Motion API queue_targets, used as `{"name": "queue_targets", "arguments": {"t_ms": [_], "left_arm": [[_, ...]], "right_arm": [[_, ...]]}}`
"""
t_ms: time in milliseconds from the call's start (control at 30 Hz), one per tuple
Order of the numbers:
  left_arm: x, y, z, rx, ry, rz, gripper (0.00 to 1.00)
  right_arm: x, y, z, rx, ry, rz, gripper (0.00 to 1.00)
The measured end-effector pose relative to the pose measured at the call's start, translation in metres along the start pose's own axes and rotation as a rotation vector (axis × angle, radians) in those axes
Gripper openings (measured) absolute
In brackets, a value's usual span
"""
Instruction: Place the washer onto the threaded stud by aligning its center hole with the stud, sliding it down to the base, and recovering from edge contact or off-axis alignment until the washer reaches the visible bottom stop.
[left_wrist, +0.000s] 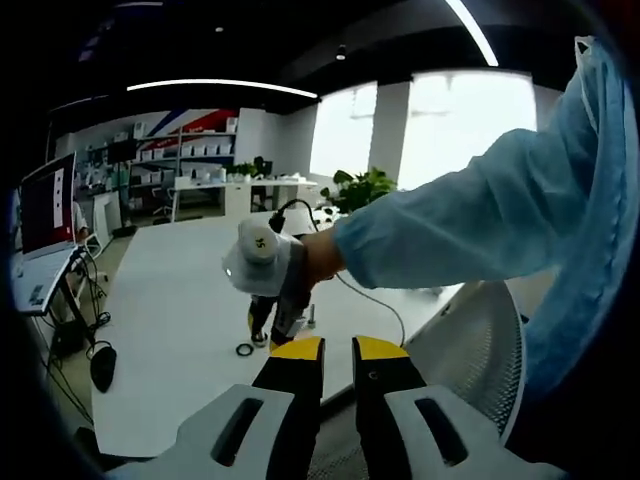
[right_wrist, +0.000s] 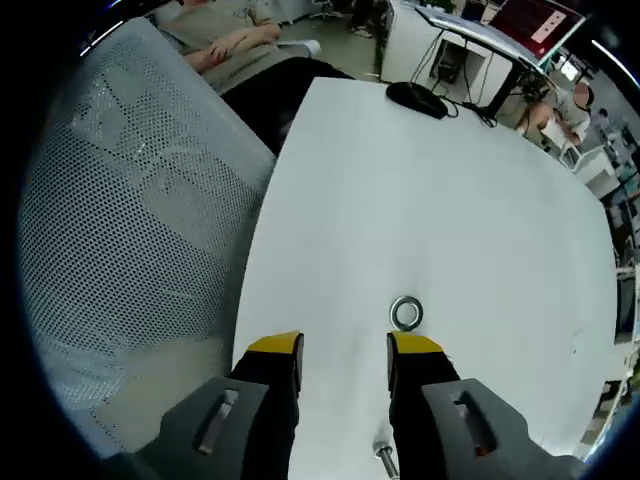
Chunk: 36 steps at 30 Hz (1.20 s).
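The washer (right_wrist: 406, 313) lies flat on the white worktop (right_wrist: 450, 200), just past the tip of the right claw's (right_wrist: 343, 350) finger at about 1 o'clock from that claw. The right claw hangs low over the worktop with its jaws standing well apart and nothing between them, probably so it can drop around the ring and pinch it by the rim. The stud (right_wrist: 385, 460) stands upright close in at 5 o'clock, beside the right-hand jaw, so once lifted the washer would have only a short trip back to it.

From the left gripper view, the right claw (left_wrist: 262, 335) points down at the worktop, with the washer (left_wrist: 245, 349) at 7 o'clock from it and the stud (left_wrist: 311, 317) at 3 o'clock. A person's blue sleeve (left_wrist: 470, 230) reaches in from 3 o'clock to hold it. The left claw (left_wrist: 338, 350) is held back off the worktop edge, above a mesh chair (left_wrist: 480, 340), jaws a narrow gap apart and empty; it seems parked out of the way. The washer is not yet picked up.
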<state>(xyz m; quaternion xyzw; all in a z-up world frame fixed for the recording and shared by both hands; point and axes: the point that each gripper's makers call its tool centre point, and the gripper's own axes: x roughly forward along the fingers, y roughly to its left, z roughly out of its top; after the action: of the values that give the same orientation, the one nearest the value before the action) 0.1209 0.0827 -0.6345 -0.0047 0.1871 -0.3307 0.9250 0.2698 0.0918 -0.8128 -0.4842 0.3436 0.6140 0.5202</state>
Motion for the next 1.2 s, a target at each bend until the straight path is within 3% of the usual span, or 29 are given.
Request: {"name": "queue_targets", "arguments": {"t_ms": [233, 667, 833, 1067, 1200], "left_arm": [[0.0, 0.001, 0.0, -0.009, -0.001, 0.005, 0.09], [0.0, 0.005, 0.002, -0.041, -0.014, 0.02, 0.08], [-0.001, 0.007, 0.002, -0.047, -0.017, 0.03, 0.09], [0.0, 0.01, 0.003, -0.055, -0.026, 0.047, 0.09], [0.0, 0.011, 0.003, -0.059, -0.024, 0.055, 0.08]], "right_arm": [[0.01, -0.002, -0.001, -0.095, 0.032, 0.017, 0.35], [0.03, -0.011, 0.003, -0.239, 0.033, 0.042, 0.33], [0.039, -0.02, -0.01, -0.396, 0.131, 0.06, 0.32], [0.036, -0.032, -0.007, -0.358, 0.132, 0.162, 0.3], [0.037, -0.045, -0.005, -0.372, 0.142, 0.146, 0.29]]}}
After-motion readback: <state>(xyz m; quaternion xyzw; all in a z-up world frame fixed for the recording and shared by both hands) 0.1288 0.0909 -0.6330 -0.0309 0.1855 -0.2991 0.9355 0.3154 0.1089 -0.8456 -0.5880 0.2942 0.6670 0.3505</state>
